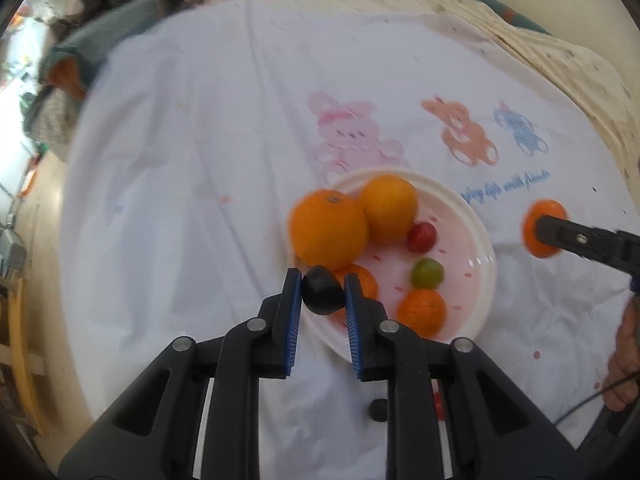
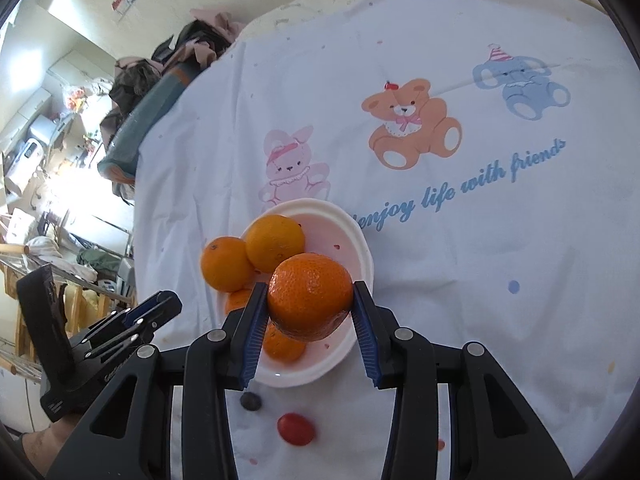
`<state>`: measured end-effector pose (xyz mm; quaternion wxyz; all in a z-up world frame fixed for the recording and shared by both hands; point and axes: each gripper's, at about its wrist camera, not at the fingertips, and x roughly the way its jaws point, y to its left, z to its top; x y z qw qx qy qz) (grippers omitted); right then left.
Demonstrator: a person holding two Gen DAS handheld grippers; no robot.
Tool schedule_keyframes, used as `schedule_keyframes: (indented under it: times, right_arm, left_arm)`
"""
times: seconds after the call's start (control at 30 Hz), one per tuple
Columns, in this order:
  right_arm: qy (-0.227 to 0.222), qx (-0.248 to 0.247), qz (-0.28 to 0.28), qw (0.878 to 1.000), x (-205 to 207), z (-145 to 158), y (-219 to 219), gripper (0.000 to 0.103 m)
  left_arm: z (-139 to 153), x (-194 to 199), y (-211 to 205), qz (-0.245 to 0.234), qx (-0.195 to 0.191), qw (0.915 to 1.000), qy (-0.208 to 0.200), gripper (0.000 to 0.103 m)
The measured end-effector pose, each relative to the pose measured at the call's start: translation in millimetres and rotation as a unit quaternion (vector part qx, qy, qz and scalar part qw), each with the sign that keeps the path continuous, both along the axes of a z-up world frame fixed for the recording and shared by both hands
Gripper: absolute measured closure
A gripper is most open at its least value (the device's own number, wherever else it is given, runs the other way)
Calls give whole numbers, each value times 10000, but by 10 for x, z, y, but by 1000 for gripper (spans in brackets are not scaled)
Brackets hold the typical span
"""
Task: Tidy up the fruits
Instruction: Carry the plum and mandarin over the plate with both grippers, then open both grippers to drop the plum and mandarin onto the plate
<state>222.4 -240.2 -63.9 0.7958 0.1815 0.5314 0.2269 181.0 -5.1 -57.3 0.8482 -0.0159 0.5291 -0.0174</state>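
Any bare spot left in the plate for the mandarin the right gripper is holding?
Yes. The plate is bare on its side nearest the blue lettering, beyond the red grape and green grape. The opposite side is crowded with two oranges. The right gripper holds the mandarin; the left gripper holds a dark grape.

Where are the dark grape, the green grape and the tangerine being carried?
dark grape (image 1: 322,295), left wrist view, middle of its skin.
green grape (image 1: 427,273), left wrist view, its centre.
tangerine (image 2: 309,295), right wrist view, middle of its peel.
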Motion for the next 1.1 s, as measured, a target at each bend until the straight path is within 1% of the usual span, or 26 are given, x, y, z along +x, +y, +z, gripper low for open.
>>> schedule_keyframes:
  times: [0.07,0.23,0.33,0.43,0.53,0.63,0.7,0.73,0.77,0.83,0.9,1.03,1.07,1.1]
  right_arm:
    - [55,-75,63,9999,55,-72,56,60]
    - [258,-181,179,9993,158,-267,174,60]
    - [362,-207,232,9989,191,-361,212,60]
    - [481,-238,258,9982,213,-446,234,60]
    - [607,-237,233,9976,230,-513,232,60]
    - [690,-186,193,9973,248,-549,213,59]
    - [716,-135,176,9972,257,-556,201,59]
    - [719,-123,171,9972,258,-558,201,59]
    - [717,-113,166,9972,262,-559,202,58]
    - [706,-98,135,9974,261,-561,201,58]
    - [683,-94,87,9976,266,-558,198,58]
    - [668,-59,7,9978,299,-561,181,58]
    - [695,-28,-28,9976,306,-565,173,56]
    - [706,17,-44,9975,308,-561,165,47]
  left_arm:
    - [-103,27,-95,-168,-42,9998,109,85]
    - [-206,93,-299,-560,-150,9982,128,85]
    - [-277,174,-381,-644,-236,9975,155,84]
    - [-325,218,-385,-625,-271,9975,170,84]
    - [-353,263,-344,-508,-446,9975,212,84]
    - [-359,283,-344,-473,-433,9977,233,83]
    - [-359,281,-366,-480,-380,9978,235,68]
    - [-357,271,-383,-508,-380,9977,222,56]
    - [-358,265,-391,-531,-402,9975,226,49]
    - [-362,248,-415,-555,-336,9976,229,41]
    - [-371,237,-429,-580,-258,9977,245,40]
    - [-366,217,-368,-475,-403,9976,291,40]
    - [-363,215,-353,-446,-430,9976,292,40]
    - [-363,216,-338,-413,-446,9977,306,40]
